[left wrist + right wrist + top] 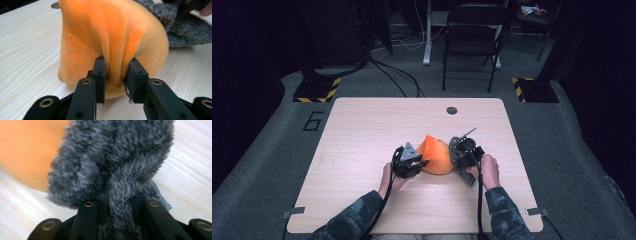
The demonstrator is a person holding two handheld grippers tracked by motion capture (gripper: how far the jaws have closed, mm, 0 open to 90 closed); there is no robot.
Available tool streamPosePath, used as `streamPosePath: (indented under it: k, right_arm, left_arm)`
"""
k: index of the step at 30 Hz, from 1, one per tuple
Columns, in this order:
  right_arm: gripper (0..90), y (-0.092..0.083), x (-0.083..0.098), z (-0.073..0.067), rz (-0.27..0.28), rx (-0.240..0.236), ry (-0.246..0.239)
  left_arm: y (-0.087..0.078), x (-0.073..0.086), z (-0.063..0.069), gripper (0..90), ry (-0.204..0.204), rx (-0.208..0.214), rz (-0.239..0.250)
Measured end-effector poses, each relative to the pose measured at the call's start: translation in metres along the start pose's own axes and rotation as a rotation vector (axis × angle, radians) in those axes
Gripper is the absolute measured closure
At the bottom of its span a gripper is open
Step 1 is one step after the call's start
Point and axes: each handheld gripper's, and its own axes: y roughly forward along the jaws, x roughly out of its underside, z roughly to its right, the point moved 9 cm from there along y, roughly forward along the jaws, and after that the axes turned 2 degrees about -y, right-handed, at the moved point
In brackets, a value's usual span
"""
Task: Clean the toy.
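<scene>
Velvety orange plush [112, 37], shaggy grey fleece [112, 152]

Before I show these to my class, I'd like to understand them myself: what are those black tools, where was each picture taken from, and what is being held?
A person sits at a wooden table and holds a hand-operated gripper in each hand, a tool with two black jaws that pinch. The high view looks down from above: the left gripper shows at the left, the right gripper at the right, and the orange plush thing lies between them.

The other two pictures come from small cameras that ride on the grippers and look along their jaws. In the left gripper view, the left gripper pinches a fold of the orange plush thing. In the right gripper view, the right gripper is clamped on a fluffy grey cloth, with the orange thing blurred beside it.
</scene>
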Motion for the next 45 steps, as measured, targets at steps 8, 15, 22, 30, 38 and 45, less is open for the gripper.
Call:
streamPosePath:
  k: [8,15,22,30,38,45]
  right_arm:
    - [73.3,0.018,0.008,0.012,-0.034,0.038,0.004]
    - [73.6,-0.024,-0.011,0.022,0.123,0.048,0.057]
    - [73.5,-0.045,-0.041,-0.032,0.264,-0.084,-0.057]
    - [73.5,-0.034,-0.047,-0.028,0.301,-0.036,-0.054]
    - [73.5,-0.032,-0.050,-0.027,0.312,-0.015,-0.055]
    - [73.5,-0.049,-0.053,-0.024,0.334,0.031,-0.039]
  left_arm:
    - [-0.002,0.000,-0.006,71.8,-0.027,-0.008,0.009]
    - [-0.004,0.002,-0.013,71.8,-0.050,0.002,0.000]
    - [-0.005,0.003,-0.012,70.9,-0.027,-0.017,-0.015]
    - [-0.013,0.004,-0.004,43.9,0.023,-0.058,-0.024]
    - [0.002,0.007,-0.003,61.1,0.065,-0.122,0.002]
    - [-0.005,-0.004,-0.004,78.7,-0.042,-0.075,0.060]
